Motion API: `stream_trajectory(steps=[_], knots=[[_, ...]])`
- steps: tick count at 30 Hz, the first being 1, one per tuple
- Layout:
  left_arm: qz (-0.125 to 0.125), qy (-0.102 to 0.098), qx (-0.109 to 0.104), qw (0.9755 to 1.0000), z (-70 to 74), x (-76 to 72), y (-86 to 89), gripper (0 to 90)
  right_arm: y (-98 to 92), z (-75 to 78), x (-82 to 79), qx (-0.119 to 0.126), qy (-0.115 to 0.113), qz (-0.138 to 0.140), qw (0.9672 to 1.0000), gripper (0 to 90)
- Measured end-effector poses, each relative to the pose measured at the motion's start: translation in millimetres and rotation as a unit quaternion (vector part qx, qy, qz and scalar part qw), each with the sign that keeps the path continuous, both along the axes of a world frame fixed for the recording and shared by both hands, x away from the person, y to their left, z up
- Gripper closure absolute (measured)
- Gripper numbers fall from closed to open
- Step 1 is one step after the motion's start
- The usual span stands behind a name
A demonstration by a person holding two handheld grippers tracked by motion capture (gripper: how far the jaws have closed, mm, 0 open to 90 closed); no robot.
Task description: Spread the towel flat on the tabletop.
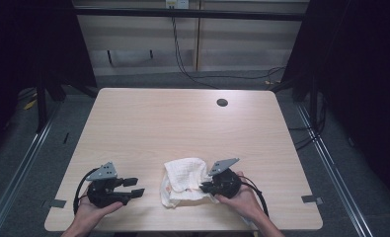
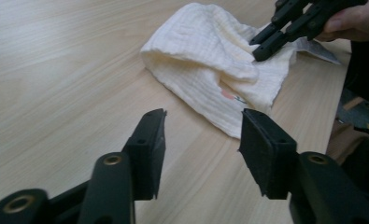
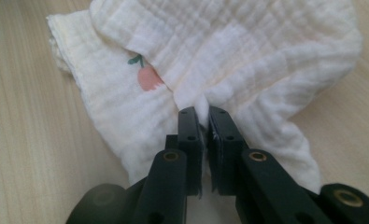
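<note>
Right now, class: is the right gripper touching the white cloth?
Touching. In the right gripper view, the right gripper has its jaws pinched on a fold of the white cloth, with fabric squeezed between the pads.

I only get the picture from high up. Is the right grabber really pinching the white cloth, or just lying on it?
Observer: Pinching. In the right gripper view, the right gripper has a fold of the cloth squeezed between its jaws.
Operator: Is the cloth just plain white?
Observer: No, it has a small pink fruit print with a green stem.
Operator: And the other grabber?
Observer: The left gripper is open, with bare table between its jaws, short of the cloth.
</note>
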State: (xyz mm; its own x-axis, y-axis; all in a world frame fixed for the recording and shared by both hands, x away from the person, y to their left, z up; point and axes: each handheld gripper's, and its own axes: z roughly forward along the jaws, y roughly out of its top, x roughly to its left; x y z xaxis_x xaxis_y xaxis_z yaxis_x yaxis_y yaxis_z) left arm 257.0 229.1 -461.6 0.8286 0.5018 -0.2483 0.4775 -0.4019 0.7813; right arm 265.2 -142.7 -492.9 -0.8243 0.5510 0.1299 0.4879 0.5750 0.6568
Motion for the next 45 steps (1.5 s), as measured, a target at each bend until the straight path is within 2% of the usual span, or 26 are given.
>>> stream_trajectory(steps=[2,3,4,5,7,9,12,13,14,16,19,21,22,23,27,28,30,31,32,36,37,38,40,43,44,45], knots=[[-0.005,-0.001,0.0,1.0,-0.2,0.6,-2.3,53.1,-1.1,-1.5,-0.4,0.006,0.001,-0.002,1.0,82.2],[-0.012,-0.003,0.002,0.9999,0.4,2.3,-6.7,55.6,-1.8,-0.9,-1.5,0.013,0.001,-0.01,0.9999,68.9],[-0.012,-0.003,0.002,0.9999,0.4,2.3,-6.7,57.3,-1.8,-0.9,-1.5,0.013,0.001,-0.01,0.9999,68.9],[-0.016,-0.004,0.003,0.9999,1.9,3.3,-10.6,58.5,-3.0,3.6,-3.6,0.021,-0.001,-0.016,0.9997,63.7],[-0.027,-0.013,0.007,0.9995,8.6,5.8,-20.8,60.6,-6.8,10.3,-5.0,0.03,-0.014,-0.021,0.9992,61.1],[-0.022,-0.043,-0.003,0.9988,17.5,3.8,-25.8,61.9,-13.2,18.5,-7.5,0.032,-0.025,-0.046,0.9981,60.2],[-0.031,-0.044,-0.006,0.9986,27.3,5.5,-31.6,63.7,-22.6,24.4,-10.1,0.036,-0.033,-0.061,0.9969,59.5],[-0.041,-0.047,0.005,0.998,32.1,7.8,-37.7,65.0,-30.6,28.0,-12.5,0.042,-0.037,-0.075,0.9957,59.4],[-0.062,-0.034,0.003,0.9975,37.2,14.1,-46.3,66.6,-33.3,29.2,-13.2,0.044,-0.037,-0.077,0.9954,59.4],[-0.071,-0.032,0.002,0.997,39.0,18.4,-51.5,68.7,-36.9,31.2,-14.5,0.044,-0.041,-0.083,0.9947,59.5],[-0.094,0.01,-0.029,0.9951,34.9,35.4,-68.1,69.4,-48.2,36.7,-19.1,0.049,-0.045,-0.1,0.9927,60.2],[-0.096,0.014,-0.028,0.9949,25.3,40.0,-80.3,69.8,-60.1,38.3,-26.2,0.062,-0.041,-0.115,0.9906,58.7],[-0.096,0.014,-0.028,0.9949,25.3,40.0,-80.3,69.5,-60.1,38.3,-26.2,0.062,-0.041,-0.115,0.9906,58.7],[-0.099,0.005,-0.011,0.995,20.7,39.7,-86.7,68.6,-65.8,35.1,-28.2,0.077,-0.03,-0.116,0.9898,58.2],[-0.125,-0.008,0.035,0.9915,3.9,34.7,-101.1,67.9,-70.2,29.8,-30.5,0.077,-0.03,-0.121,0.9891,57.3],[-0.128,-0.004,0.042,0.9909,0.6,34.4,-101.8,68.5,-71.2,28.7,-30.6,0.079,-0.029,-0.124,0.9887,57.3],[-0.129,0.001,0.047,0.9905,-2.8,34.8,-102.7,70.7,-72.2,27.7,-30.2,0.08,-0.029,-0.122,0.9888,57.2],[-0.117,0.01,0.036,0.9924,-7.1,36.5,-103.5,73.5,-73.8,26.0,-30.6,0.08,-0.029,-0.13,0.9879,56.8],[-0.117,0.01,0.036,0.9924,-7.1,36.5,-103.5,74.0,-74.2,25.1,-31.2,0.082,-0.028,-0.131,0.9876,56.7],[-0.131,0.011,0.044,0.9903,-9.8,37.1,-106.9,70.0,-74.8,23.1,-35.4,0.072,-0.034,-0.135,0.9876,56.5],[-0.133,0.005,0.051,0.9898,-11.2,35.2,-109.6,69.6,-77.8,22.4,-36.1,0.075,-0.032,-0.139,0.9869,56.3],[-0.143,0.004,0.056,0.9882,-12.6,34.0,-111.6,69.6,-77.8,22.4,-36.1,0.075,-0.032,-0.139,0.9869,56.3],[-0.141,-0.008,0.072,0.9873,-14.8,31.3,-114.3,68.5,-80.0,21.5,-35.7,0.08,-0.028,-0.141,0.9863,56.2],[-0.149,-0.012,0.091,0.9846,-21.4,33.1,-117.6,70.5,-80.7,20.0,-35.6,0.076,-0.027,-0.144,0.9863,56.1],[-0.145,-0.007,0.086,0.9856,-24.2,33.5,-118.7,69.1,-80.4,19.8,-35.6,0.069,-0.029,-0.145,0.9866,56.2],[-0.145,-0.006,0.093,0.9849,-25.1,35.1,-117.7,68.2,-80.5,20.0,-35.8,0.068,-0.03,-0.146,0.9866,56.2]])
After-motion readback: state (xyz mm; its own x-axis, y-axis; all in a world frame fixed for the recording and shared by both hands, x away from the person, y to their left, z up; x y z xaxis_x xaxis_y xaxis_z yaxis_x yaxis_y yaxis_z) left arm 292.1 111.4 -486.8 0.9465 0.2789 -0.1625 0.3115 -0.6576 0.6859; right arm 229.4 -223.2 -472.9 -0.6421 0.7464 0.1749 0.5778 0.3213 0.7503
